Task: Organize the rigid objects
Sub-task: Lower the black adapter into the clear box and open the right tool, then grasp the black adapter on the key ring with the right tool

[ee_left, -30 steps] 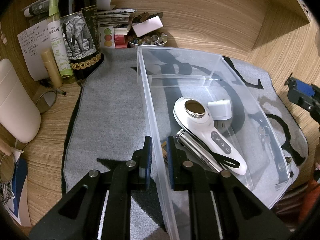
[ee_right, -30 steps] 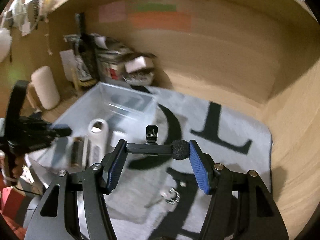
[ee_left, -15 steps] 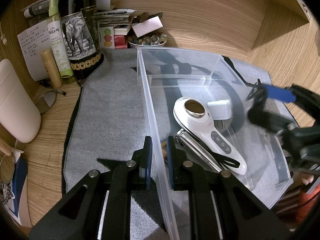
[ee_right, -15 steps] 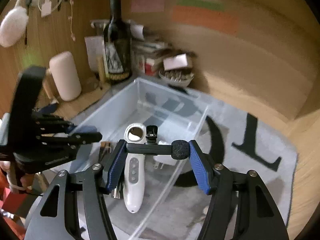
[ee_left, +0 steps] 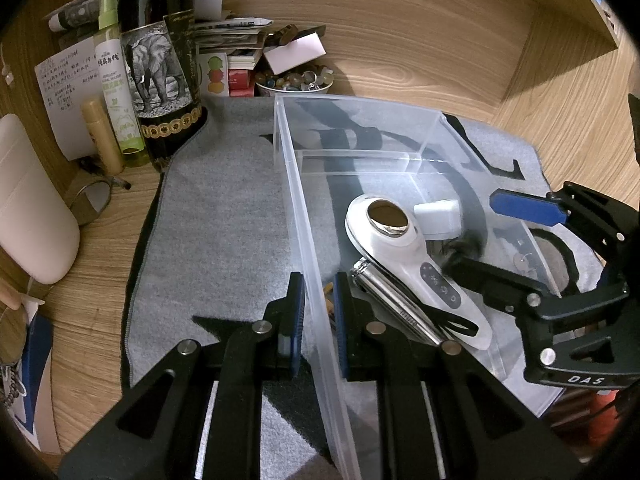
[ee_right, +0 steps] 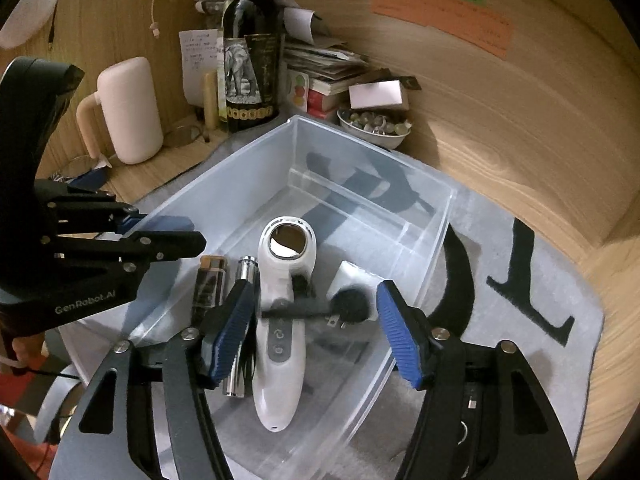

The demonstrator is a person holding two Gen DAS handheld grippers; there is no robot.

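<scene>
Leftmost, on the wood surface [ee_left: 100, 280]: cream jug [ee_right: 128, 110], then a green spray bottle [ee_left: 116, 84] and a dark wine bottle [ee_right: 250, 48] with an elephant label, standing by the far corner of the grey mat [ee_left: 224, 216].

Left gripper [ee_left: 318, 312]: fingers nearly together, pinching the near-left wall of the clear plastic bin [ee_left: 296, 208], one finger outside, one inside.

Inside the bin, left to right in the right wrist view: small brown-and-black bar [ee_right: 210, 284], silver cylinder [ee_right: 240, 320], white handheld device [ee_right: 284, 320] with a round metal head and grey buttons, white plug adapter [ee_right: 352, 280]. Silver cylinder lies just beside the white device, partly under it.

Right gripper [ee_right: 316, 312]: blue pads spread wide, over the bin. A thin black microphone [ee_right: 320, 311] with a foam ball tip is seen between the pads, blurred; whether it touches either pad I cannot tell.

Bowl of small stones [ee_right: 374, 128] sits beyond the bin's far wall.
</scene>
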